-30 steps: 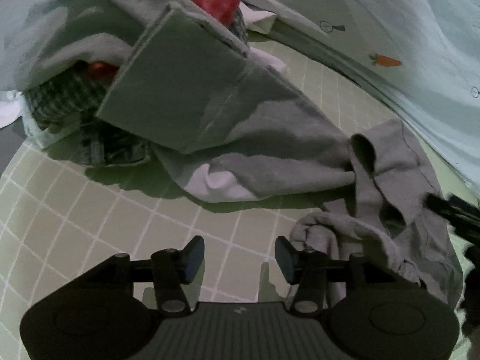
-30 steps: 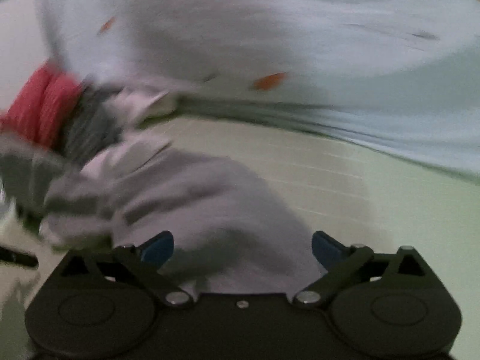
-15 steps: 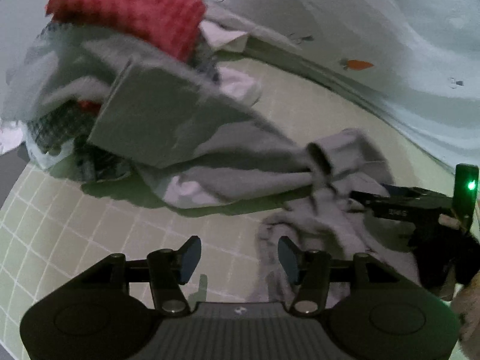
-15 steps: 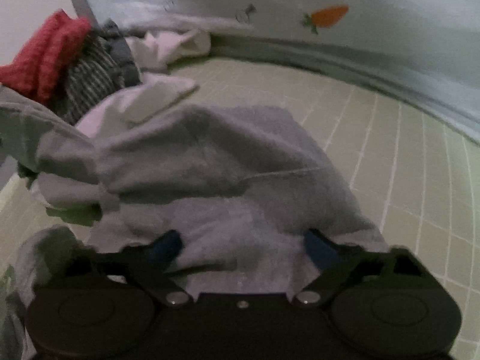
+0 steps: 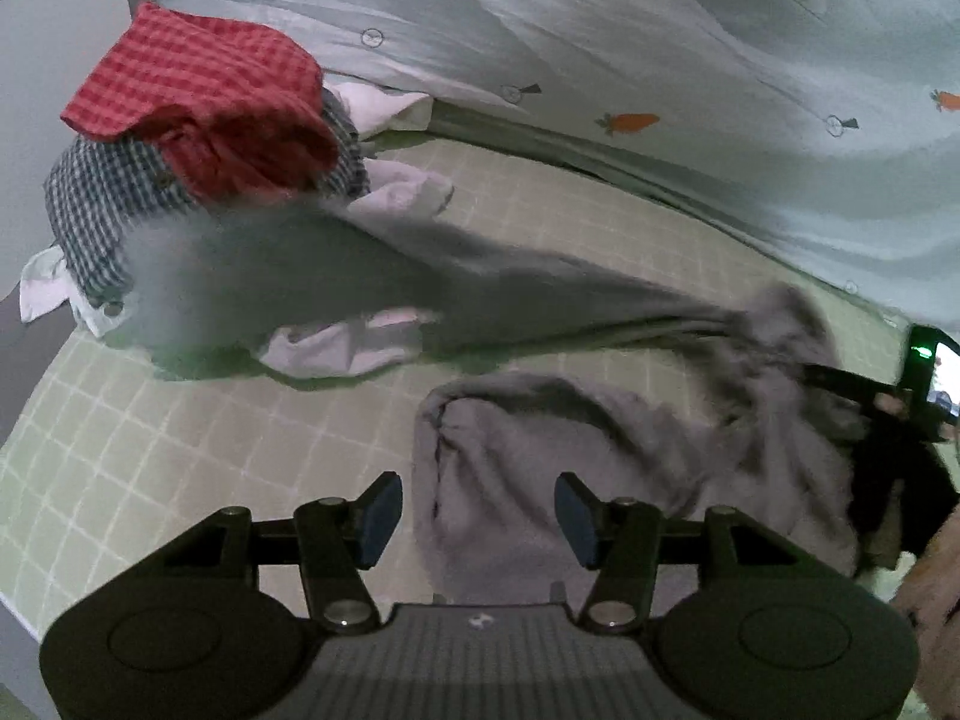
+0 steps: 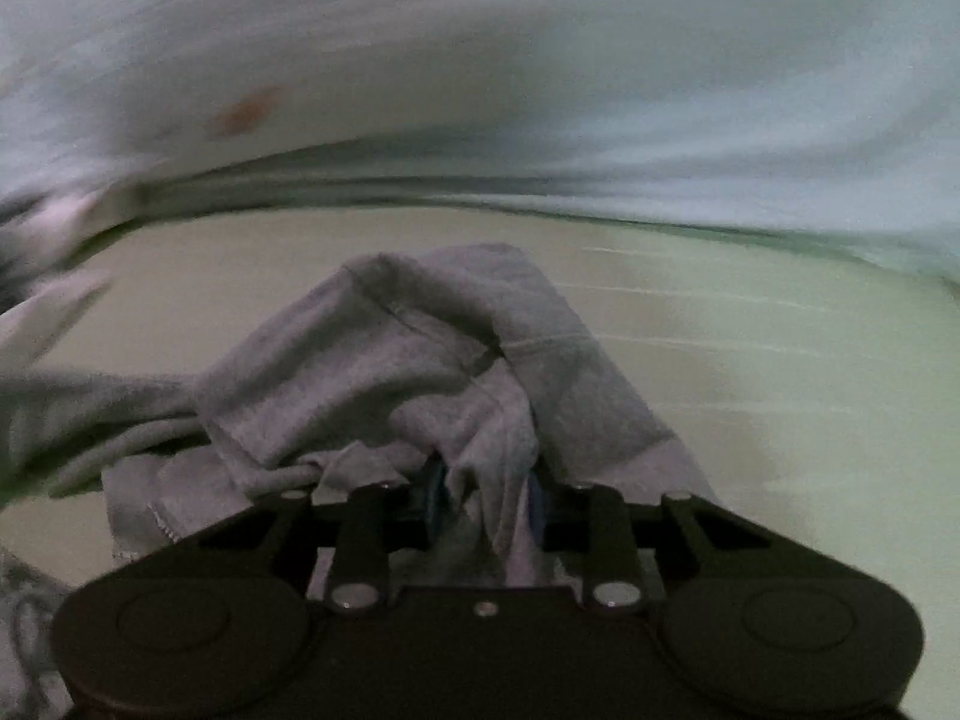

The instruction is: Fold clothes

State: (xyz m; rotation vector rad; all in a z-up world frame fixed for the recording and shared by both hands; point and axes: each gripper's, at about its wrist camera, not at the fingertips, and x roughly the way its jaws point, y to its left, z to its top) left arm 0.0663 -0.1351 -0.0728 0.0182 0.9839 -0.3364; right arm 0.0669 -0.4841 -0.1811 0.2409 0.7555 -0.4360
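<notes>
A grey garment stretches from the clothes pile at the left across the green checked sheet to the right. My right gripper is shut on a bunched fold of this grey garment and shows at the right edge of the left wrist view. My left gripper is open, with its fingers on either side of a grey fold just above the sheet.
The pile holds a red checked shirt, a dark checked shirt and white pieces. A pale quilt with carrot prints lies along the back. The sheet's edge is at the left.
My right gripper has shut on the grey garment and pulled it to the right, stretching it out from the pile. My left gripper has moved back and over the grey fold.
</notes>
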